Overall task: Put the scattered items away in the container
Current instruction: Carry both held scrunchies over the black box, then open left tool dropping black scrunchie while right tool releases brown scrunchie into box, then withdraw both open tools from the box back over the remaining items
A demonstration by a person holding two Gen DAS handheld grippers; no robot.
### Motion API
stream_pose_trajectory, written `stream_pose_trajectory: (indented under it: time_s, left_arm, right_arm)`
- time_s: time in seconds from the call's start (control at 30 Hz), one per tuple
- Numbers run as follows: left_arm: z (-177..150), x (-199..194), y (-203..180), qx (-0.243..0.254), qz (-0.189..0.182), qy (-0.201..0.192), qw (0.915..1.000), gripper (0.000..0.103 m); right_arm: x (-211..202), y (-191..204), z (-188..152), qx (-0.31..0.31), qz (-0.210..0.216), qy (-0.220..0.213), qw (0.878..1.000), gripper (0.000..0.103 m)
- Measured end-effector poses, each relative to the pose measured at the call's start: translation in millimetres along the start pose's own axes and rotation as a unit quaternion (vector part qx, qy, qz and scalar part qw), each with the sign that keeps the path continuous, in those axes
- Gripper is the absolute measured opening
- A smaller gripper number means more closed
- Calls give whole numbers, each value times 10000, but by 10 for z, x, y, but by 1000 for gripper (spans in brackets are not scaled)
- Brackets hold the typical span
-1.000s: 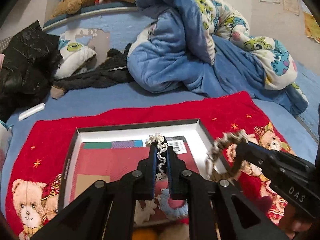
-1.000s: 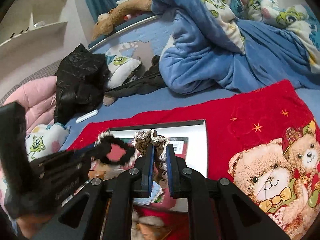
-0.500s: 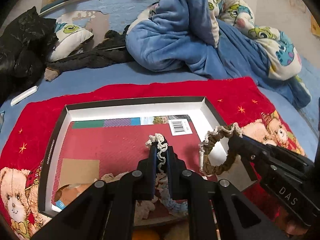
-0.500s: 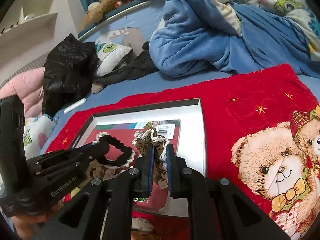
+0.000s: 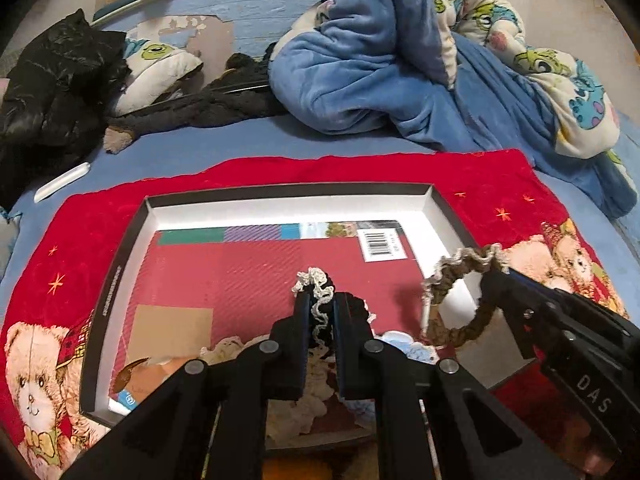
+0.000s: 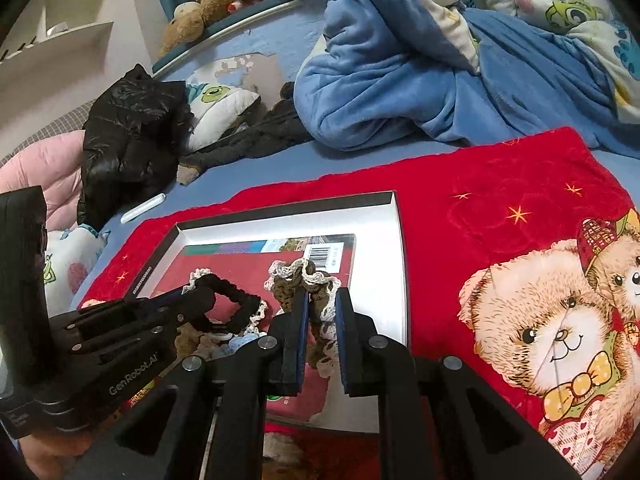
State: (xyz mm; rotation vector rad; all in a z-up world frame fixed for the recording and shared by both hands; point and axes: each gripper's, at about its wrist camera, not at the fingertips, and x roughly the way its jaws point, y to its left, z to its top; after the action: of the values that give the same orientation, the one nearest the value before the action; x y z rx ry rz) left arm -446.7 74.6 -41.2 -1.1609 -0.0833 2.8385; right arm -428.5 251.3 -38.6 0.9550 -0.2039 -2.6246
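Both grippers hang inside the box's (image 5: 444,208) dark rim, its far half bare. Left gripper (image 5: 320,312) pinches one black scrunchie (image 6: 236,300); right gripper (image 6: 322,300) pinches one brown scrunchie (image 5: 460,264). Several more lie at the near wall.

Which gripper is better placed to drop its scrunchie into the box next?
Probably the left gripper: its black lace-trimmed scrunchie hangs over the middle of the shallow black-rimmed box. The right gripper holds its brown lace-trimmed scrunchie nearer the box's right wall, though also above the inside.
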Motion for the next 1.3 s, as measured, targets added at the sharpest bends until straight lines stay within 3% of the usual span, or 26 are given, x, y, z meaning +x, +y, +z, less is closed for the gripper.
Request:
stream_pose_trajectory:
  time_s: [0.1, 0.13, 0.17, 0.2, 0.23, 0.27, 0.33, 0.43, 0.57, 1.0, 1.3]
  left_arm:
    - [-8, 6, -47, 155, 217, 47, 9996, 28]
    - [-13, 5, -77, 236, 338, 44, 9991, 51]
    - [-17, 9, -102, 303, 402, 57, 9987, 81]
    - [-20, 8, -119, 345, 406, 63, 9986, 92]
    - [-23, -4, -134, 382, 377, 42, 9985, 103]
    - [-20, -22, -148, 422, 402, 8, 9983, 103]
    - [-20, -43, -170, 495, 544, -20, 9973, 103]
    - [-27, -70, -198, 572, 569, -50, 9967, 103]
    - [-25, -86, -225, 628, 610, -99, 9961, 103]
    - [-30, -149, -234, 646, 557, -229, 9961, 103]
    - [36, -495, -160, 523, 533, -522, 9958, 103]
  right_arm:
    - [-8, 15, -6, -33, 10, -3, 10000, 17]
    - [-11, 20, -5, -47, 17, -11, 10000, 18]
    - [-17, 28, -3, -60, 21, -27, 10000, 25]
    - [-28, 30, 0, -51, 14, -53, 10000, 30]
    - [-40, 26, 4, -38, 23, -83, 10000, 42]
    - [-53, 19, 8, -18, 35, -110, 9999, 53]
    - [-75, 5, 16, 19, 30, -164, 9999, 64]
    - [-82, -5, 25, 78, 18, -114, 9999, 99]
    - [-98, 39, 31, -19, -47, -141, 9999, 103]
    - [-143, 46, 37, -58, -189, -179, 9996, 103]
    - [-802, 40, 219, 73, -166, -1105, 9937, 103]
